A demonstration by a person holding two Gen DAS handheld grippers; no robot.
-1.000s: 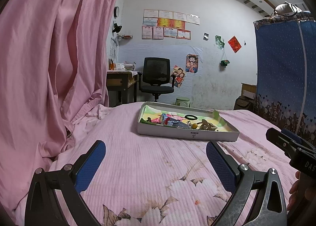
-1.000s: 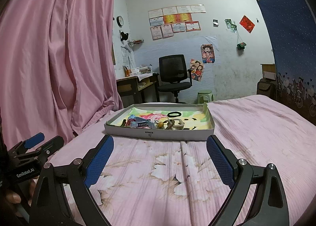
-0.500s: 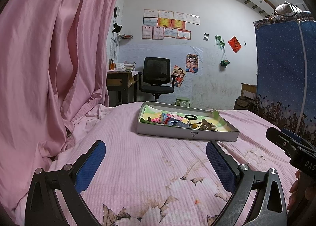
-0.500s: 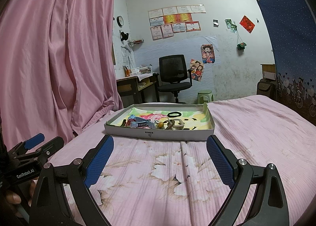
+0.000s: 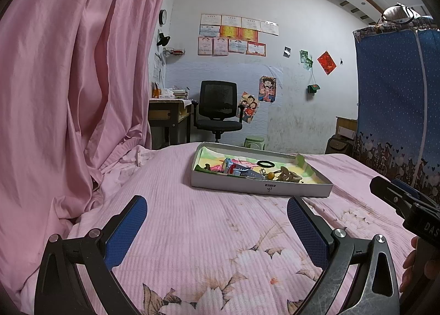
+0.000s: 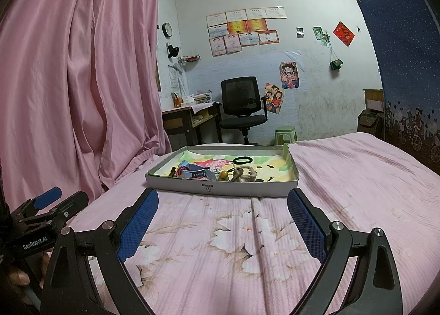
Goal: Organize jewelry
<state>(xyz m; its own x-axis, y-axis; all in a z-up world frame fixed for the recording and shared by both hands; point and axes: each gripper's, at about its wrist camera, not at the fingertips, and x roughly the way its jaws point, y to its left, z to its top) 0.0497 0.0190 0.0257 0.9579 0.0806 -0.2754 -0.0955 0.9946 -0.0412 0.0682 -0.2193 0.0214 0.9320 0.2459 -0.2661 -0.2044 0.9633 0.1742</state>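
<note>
A shallow white box (image 5: 261, 187) (image 6: 220, 188) lies on the pink bed, ahead of both grippers. Inside it are a blue watch (image 6: 196, 173) (image 5: 239, 170), a black hair band (image 6: 242, 160) (image 5: 264, 163), a yellow bead (image 6: 224, 174) (image 5: 271, 175) and a pale wooden piece (image 6: 244, 173) (image 5: 287, 175). My left gripper (image 5: 217, 221) hangs open above the bedsheet, well short of the box, with nothing between its blue pads. My right gripper (image 6: 221, 211) is open too, just in front of the box's near wall and holding nothing.
A pink curtain (image 5: 68, 95) hangs along the left side of the bed. A blue fabric wardrobe (image 5: 398, 100) stands on the right. Beyond the bed are a black office chair (image 6: 242, 106), a desk (image 6: 189, 119) and a green stool (image 6: 286, 134).
</note>
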